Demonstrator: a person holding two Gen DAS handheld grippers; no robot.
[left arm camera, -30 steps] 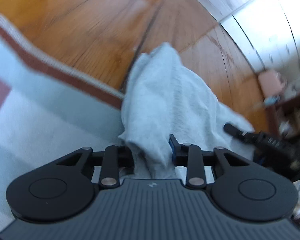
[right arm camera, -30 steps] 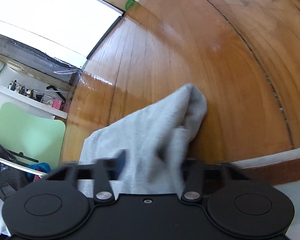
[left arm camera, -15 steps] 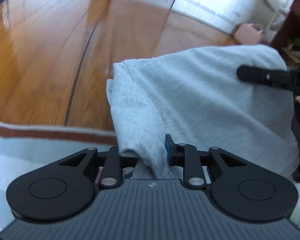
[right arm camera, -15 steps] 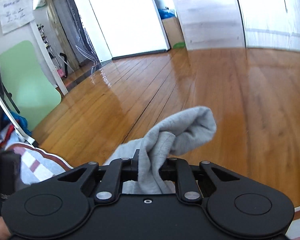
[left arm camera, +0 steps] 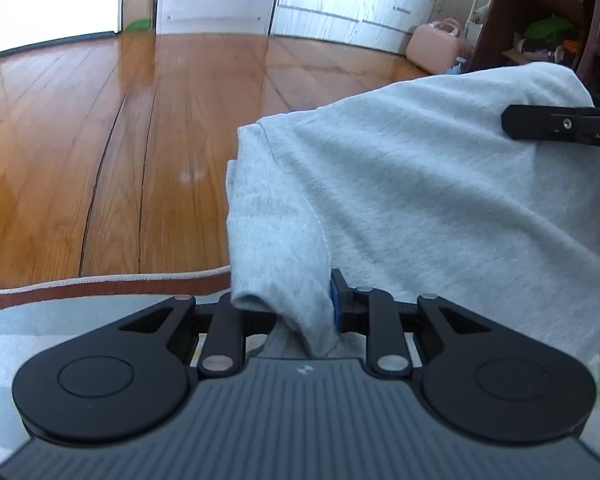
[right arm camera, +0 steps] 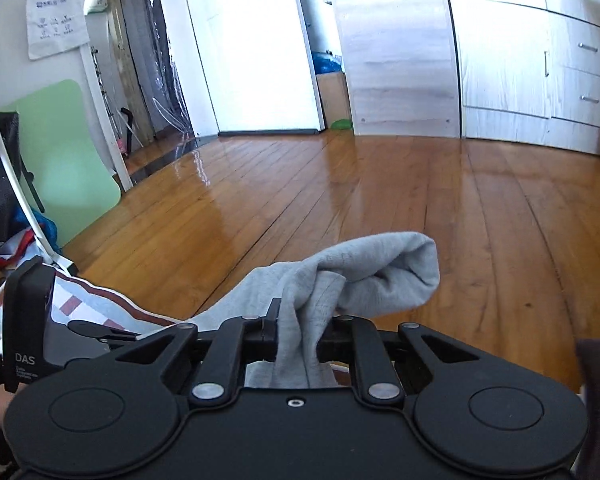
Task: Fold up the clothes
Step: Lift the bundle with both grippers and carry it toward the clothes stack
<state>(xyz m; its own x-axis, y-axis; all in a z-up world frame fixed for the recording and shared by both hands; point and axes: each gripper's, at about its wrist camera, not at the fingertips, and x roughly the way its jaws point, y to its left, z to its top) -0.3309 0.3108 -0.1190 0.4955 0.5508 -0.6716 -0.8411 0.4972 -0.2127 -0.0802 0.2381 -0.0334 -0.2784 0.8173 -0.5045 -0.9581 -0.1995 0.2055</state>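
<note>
Grey jersey cloth fills the nearest ground of both wrist views: the grey garment (left arm camera: 420, 200) is held up off the floor, stretched between the two tools. The left gripper (left arm camera: 296, 312) has its jaws pinching a bunched edge of the garment, with a stitched seam running up from the grip. In the right wrist view the right gripper (right arm camera: 298, 340) has its jaws pressed onto another gathered corner (right arm camera: 380, 276), which flops over to the right just past the jaws. From the left wrist view the right gripper (left arm camera: 560, 124) shows as a dark bar against the far upper corner of the cloth.

Below and just beyond the left gripper lies a checked blanket (left arm camera: 80, 308) with a brown border and pale piping; the same blanket shows at the lower left of the right wrist view. Past it stretches the glossy wooden floor (right arm camera: 380, 184). Farther off stand a pink case (left arm camera: 436, 46), white drawers (right arm camera: 560, 56), a pale green chair (right arm camera: 60, 152) and a bright white door (right arm camera: 252, 40).
</note>
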